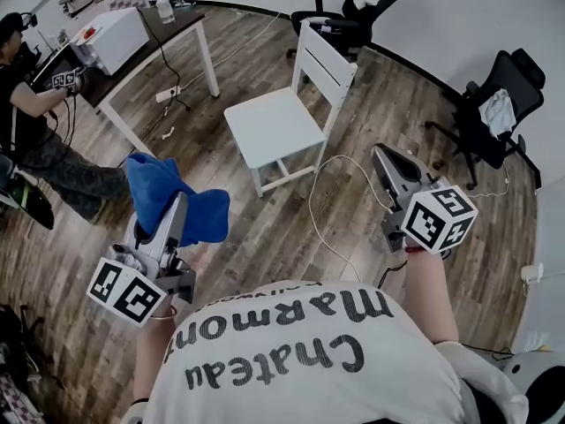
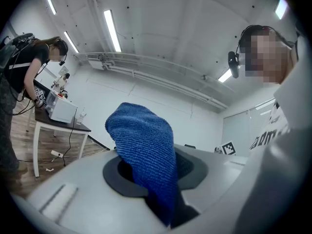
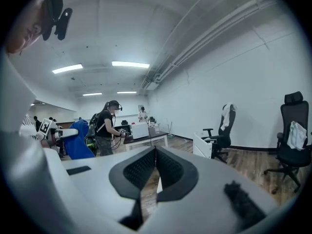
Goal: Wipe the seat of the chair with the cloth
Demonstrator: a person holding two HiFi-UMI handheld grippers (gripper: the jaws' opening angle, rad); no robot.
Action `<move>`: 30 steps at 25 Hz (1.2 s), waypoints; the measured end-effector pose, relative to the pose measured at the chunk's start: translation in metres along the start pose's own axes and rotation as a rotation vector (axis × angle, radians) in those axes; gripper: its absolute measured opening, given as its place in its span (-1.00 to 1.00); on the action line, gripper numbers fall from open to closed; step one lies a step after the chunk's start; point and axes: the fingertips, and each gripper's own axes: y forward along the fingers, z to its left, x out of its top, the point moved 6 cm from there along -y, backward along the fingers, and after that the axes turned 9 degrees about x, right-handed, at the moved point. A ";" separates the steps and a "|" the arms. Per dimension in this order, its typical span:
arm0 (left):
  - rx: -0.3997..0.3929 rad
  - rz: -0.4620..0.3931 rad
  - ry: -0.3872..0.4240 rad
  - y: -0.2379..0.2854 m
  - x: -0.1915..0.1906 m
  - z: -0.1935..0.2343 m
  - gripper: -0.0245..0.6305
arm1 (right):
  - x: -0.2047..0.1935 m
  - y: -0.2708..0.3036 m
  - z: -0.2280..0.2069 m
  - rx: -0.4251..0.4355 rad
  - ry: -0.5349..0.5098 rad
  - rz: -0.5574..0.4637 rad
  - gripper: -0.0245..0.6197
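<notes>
The white wooden chair (image 1: 274, 126) stands on the plank floor ahead of me, its seat bare; the right gripper view shows its back (image 3: 204, 145) at middle distance. A blue cloth (image 1: 168, 201) hangs bunched from my left gripper (image 1: 183, 206), low at the left and well short of the chair. In the left gripper view the blue cloth (image 2: 144, 150) rises between the dark pads (image 2: 117, 177) of the left gripper (image 2: 153, 172), which is shut on it. My right gripper (image 1: 381, 155) is held up to the right of the chair; in the right gripper view the right gripper (image 3: 155, 152) has its tips together, with nothing between them.
A white table (image 1: 190, 20) with a white box (image 1: 115, 38) stands at the back left, with a person (image 1: 35, 140) beside it. Black office chairs (image 1: 340, 16) (image 1: 490, 113) stand behind and to the right. A white cable (image 1: 340, 201) trails on the floor near the chair.
</notes>
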 end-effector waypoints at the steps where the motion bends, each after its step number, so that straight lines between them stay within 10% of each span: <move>1: 0.006 -0.007 -0.003 0.006 -0.001 -0.003 -0.57 | 0.000 0.001 -0.009 0.005 0.004 -0.002 -0.87; 15: 0.058 -0.008 -0.001 0.067 -0.023 -0.021 -0.57 | -0.017 0.009 -0.091 0.025 0.075 -0.001 -0.87; 30: -0.148 0.097 -0.011 0.221 0.011 0.093 -0.57 | 0.004 0.118 -0.117 -0.180 0.124 -0.018 -0.87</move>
